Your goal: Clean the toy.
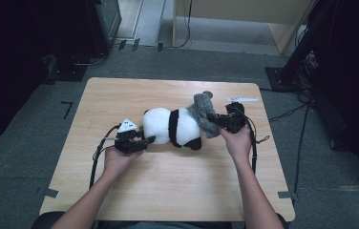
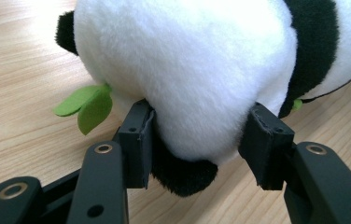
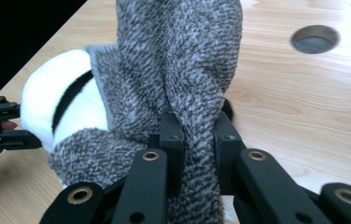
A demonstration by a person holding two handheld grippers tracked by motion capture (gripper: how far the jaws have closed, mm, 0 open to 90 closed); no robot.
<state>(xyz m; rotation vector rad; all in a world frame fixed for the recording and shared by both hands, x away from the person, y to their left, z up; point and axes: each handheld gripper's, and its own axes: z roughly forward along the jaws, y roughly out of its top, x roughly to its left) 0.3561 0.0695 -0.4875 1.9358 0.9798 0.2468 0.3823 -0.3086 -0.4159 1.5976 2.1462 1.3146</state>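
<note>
Lying on its side across the middle of the wooden tabletop [image 1: 168, 191], the panda plush [image 1: 170, 125] stretched from left to right between the two hands. The left tongs [image 1: 145, 141] met its left end, and in the left gripper view the jaws stood apart on either side of the white rump [image 2: 192, 70], their pads pressing into the fur just above a black paw [image 2: 185, 175]. A green felt leaf [image 2: 84, 105] stuck out beside the left pad. The right tongs [image 1: 217, 119] were at the plush's right end, where a grey knitted garment [image 1: 202, 114] covered it. In the right gripper view the jaws were clamped together on a fold of that grey knit [image 3: 187, 70], which rose upright between them. A round hole [image 3: 315, 38] showed in the tabletop farther off. A white pen-like object [image 1: 242, 99] lay near the far right edge.
</note>
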